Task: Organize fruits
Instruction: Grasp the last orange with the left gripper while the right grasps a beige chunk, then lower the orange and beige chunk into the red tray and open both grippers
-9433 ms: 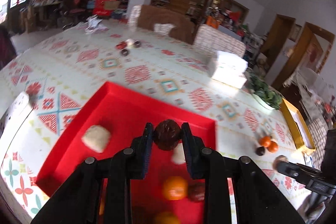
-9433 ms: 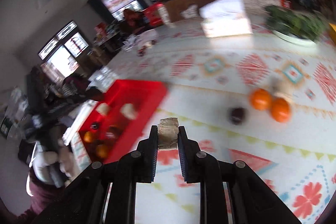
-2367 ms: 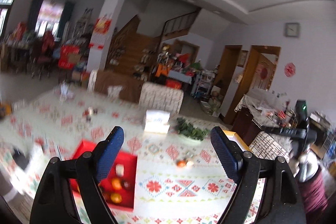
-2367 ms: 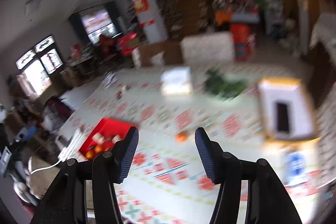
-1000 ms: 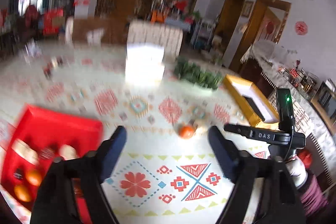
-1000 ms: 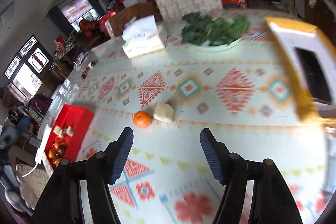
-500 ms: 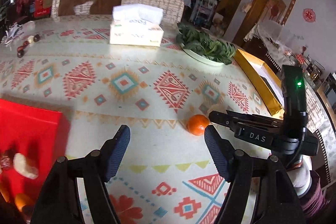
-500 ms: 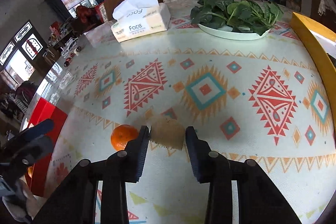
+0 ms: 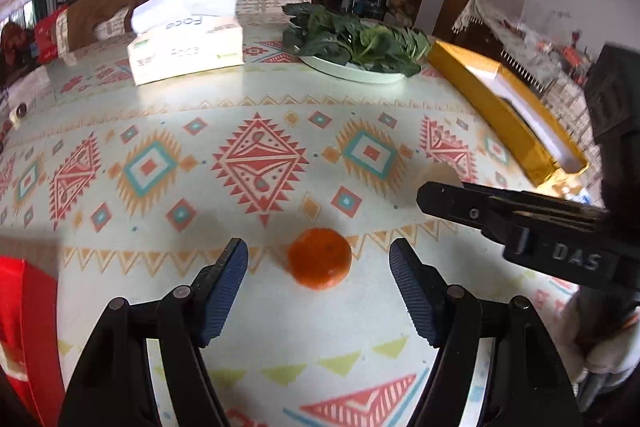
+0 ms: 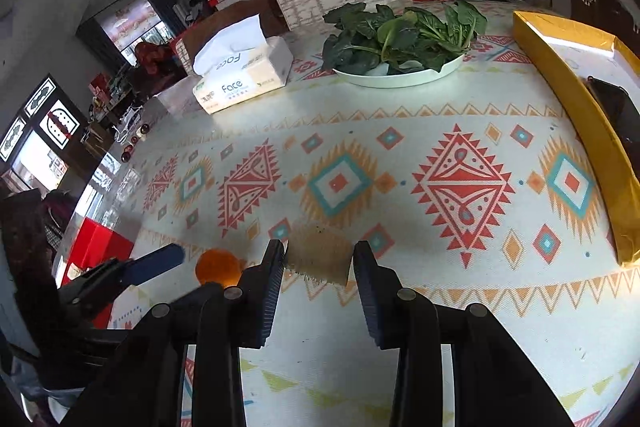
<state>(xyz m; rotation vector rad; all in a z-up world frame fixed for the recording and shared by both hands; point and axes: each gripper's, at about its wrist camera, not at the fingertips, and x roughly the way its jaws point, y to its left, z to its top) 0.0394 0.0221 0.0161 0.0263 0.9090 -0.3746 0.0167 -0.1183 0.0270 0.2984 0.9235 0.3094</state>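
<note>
Since both hands are going for the last two loose pieces at once, here's the layout from left to right:

red tray (image 9: 24, 315): at the table's left edge, fruit already inside, so that's likely where everything ends up.
left gripper (image 9: 319, 263): jaws spread wide, nothing held, lined up either side of the orange so it can just drop and pinch.
orange (image 9: 319, 263): sitting on the patterned tablecloth (image 9: 260, 163), mid-table toward the near edge.
right gripper (image 10: 318, 259): pads squeezed against a pale rough fruit chunk (image 10: 319, 258), just right of the orange.
yellow box (image 10: 576, 99): right edge, uninvolved.
</note>
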